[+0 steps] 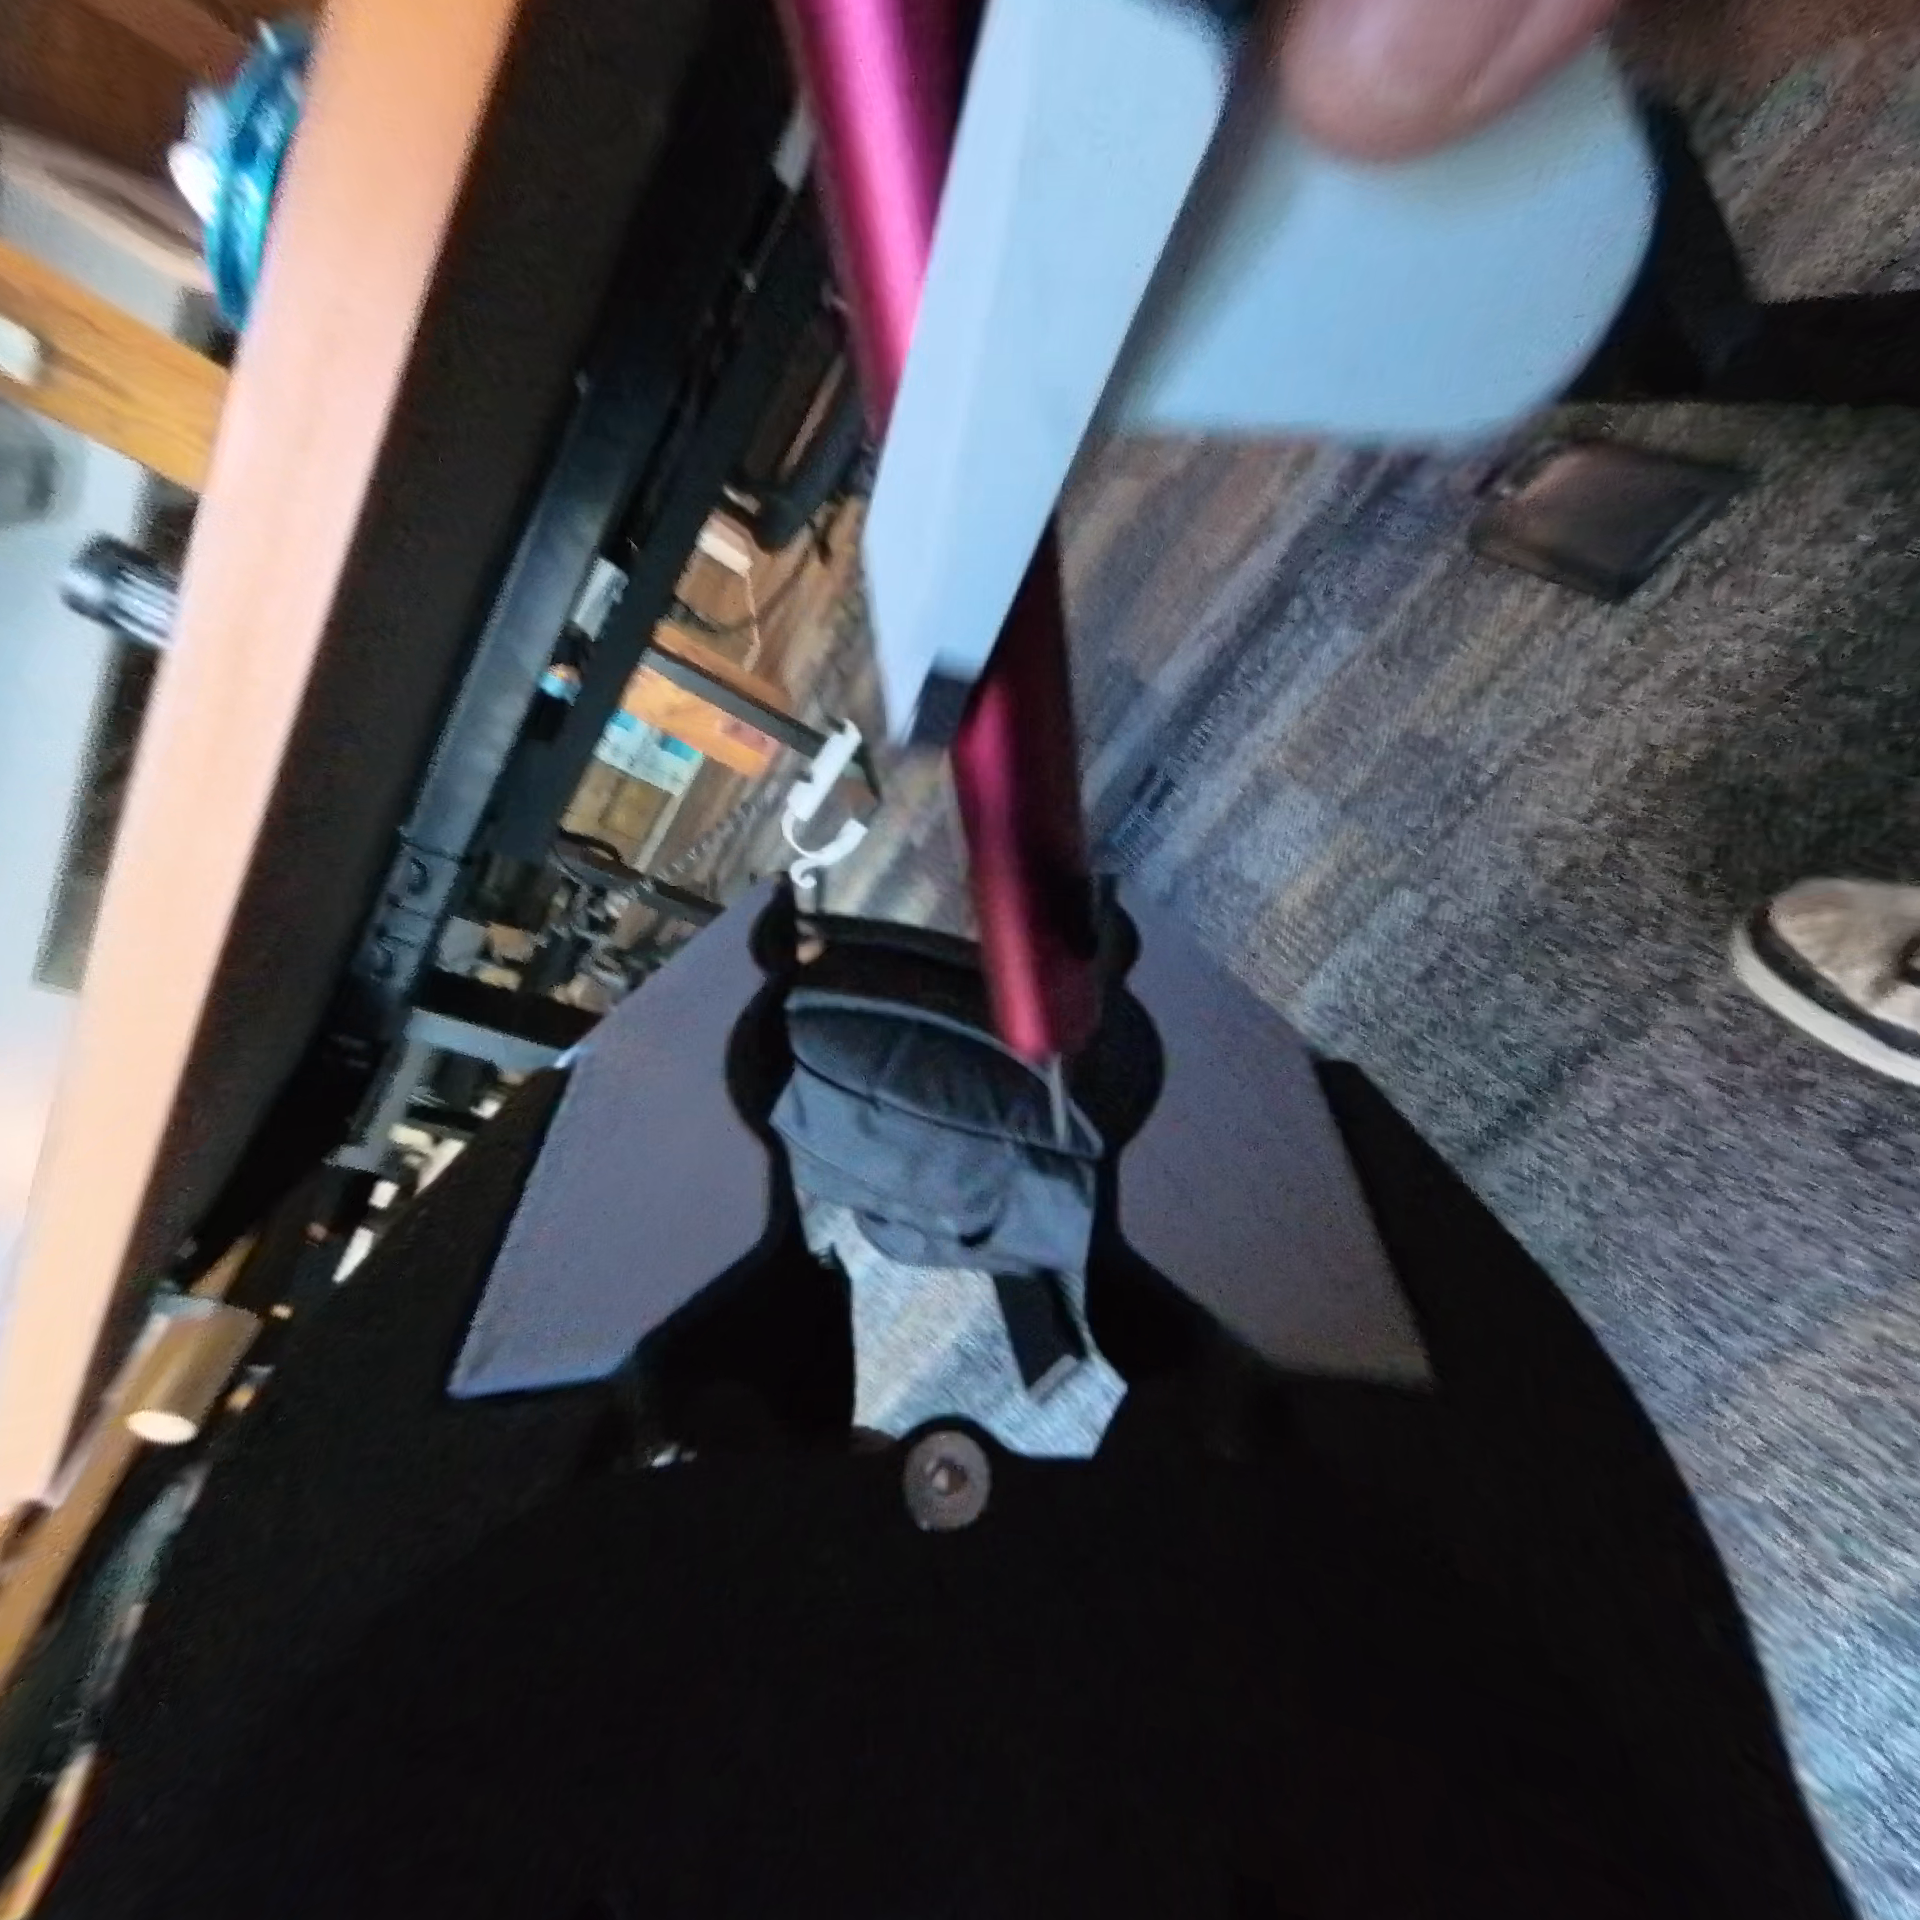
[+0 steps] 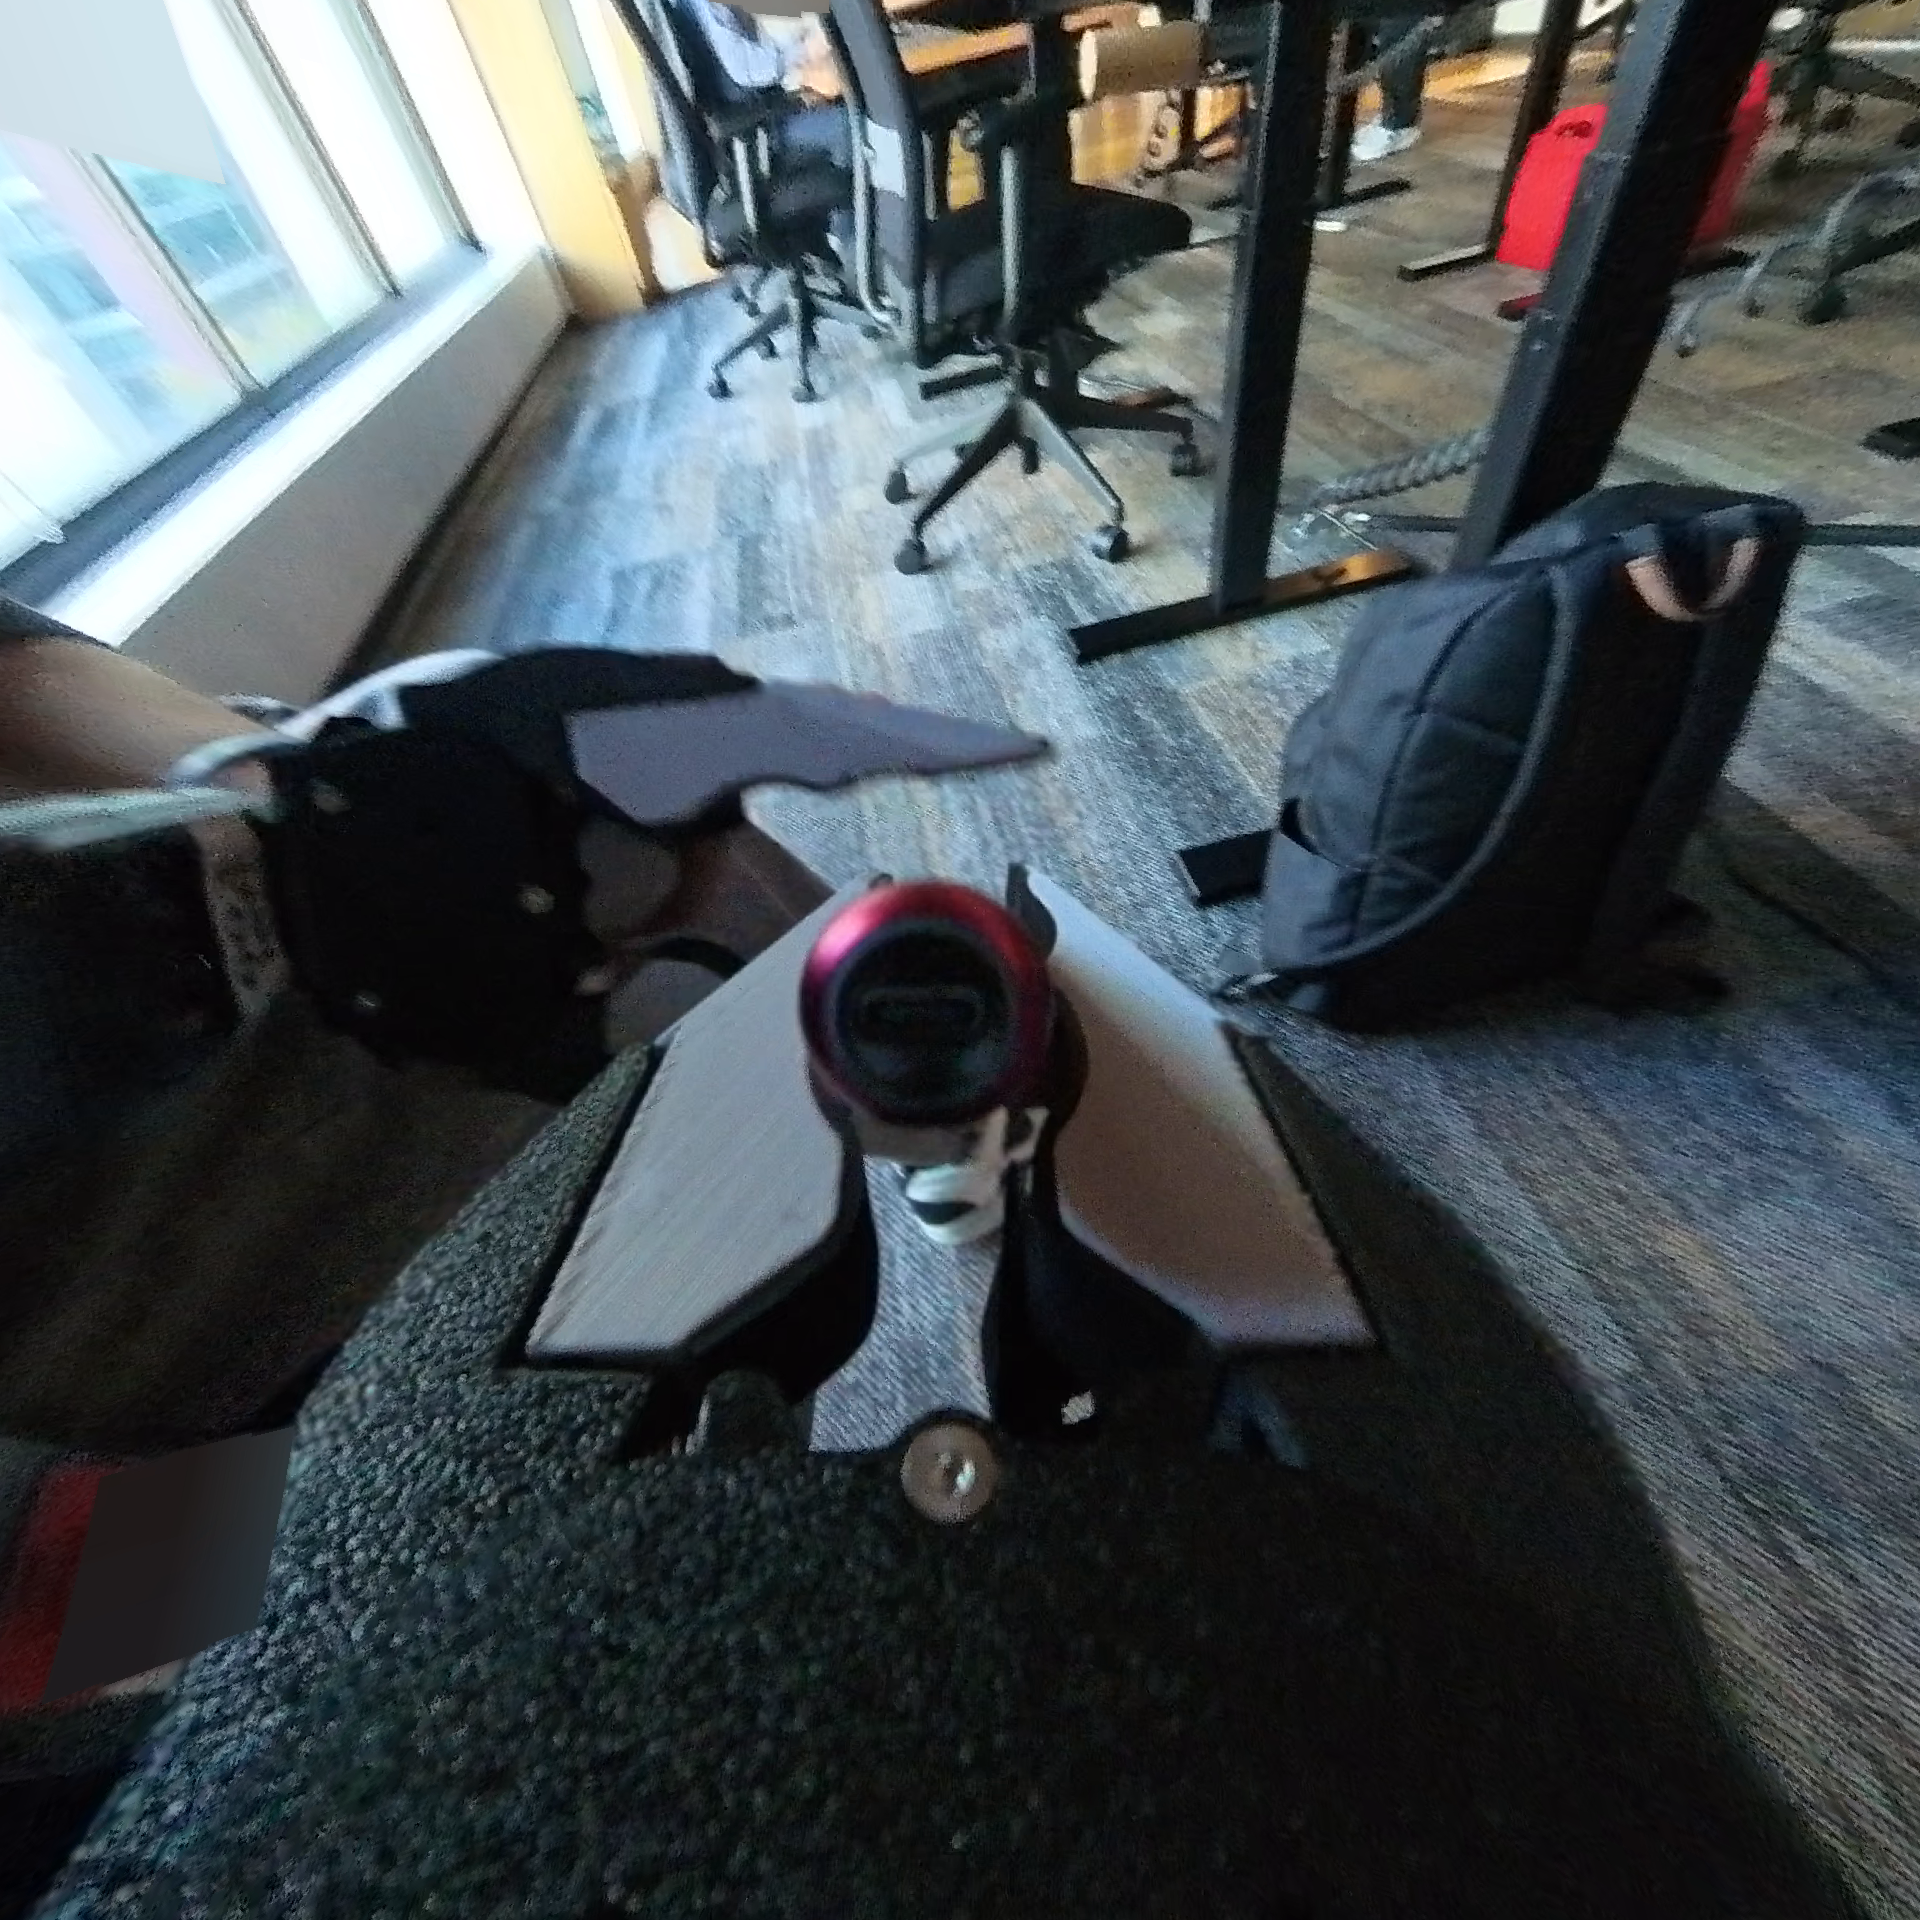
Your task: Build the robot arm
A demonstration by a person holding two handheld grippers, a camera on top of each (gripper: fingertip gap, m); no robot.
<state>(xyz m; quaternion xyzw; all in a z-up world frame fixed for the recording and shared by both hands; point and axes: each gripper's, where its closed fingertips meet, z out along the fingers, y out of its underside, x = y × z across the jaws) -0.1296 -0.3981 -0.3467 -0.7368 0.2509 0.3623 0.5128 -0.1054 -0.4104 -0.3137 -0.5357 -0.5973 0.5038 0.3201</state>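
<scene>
My right gripper (image 2: pixel 930 904) is shut on a magenta metal rod (image 2: pixel 925 1018) and holds it above the carpet. The rod points at the camera, showing a black end cap with a slot. In the left wrist view the rod (image 1: pixel 1023 883) runs down from the top, and its thin metal tip sits between the fingertips of my left gripper (image 1: pixel 940 935), close to the right finger. The left jaws stand apart and grip nothing. A grey finger (image 1: pixel 1018 364) of the right gripper overlaps the rod there. The left gripper (image 2: pixel 665 790) also shows at the left of the right wrist view.
A dark blue backpack (image 2: pixel 1507 769) stands on the carpet (image 2: pixel 727 540) and shows between the left fingers (image 1: pixel 935 1132). Black desk legs (image 2: pixel 1262 312) and office chairs (image 2: pixel 997 270) stand behind. Windows (image 2: pixel 208 260) line the left. A wooden tabletop edge (image 1: pixel 312 520) and a shoe (image 1: pixel 1849 977) are near. My hands' fingertips stand some 4 cm from each other.
</scene>
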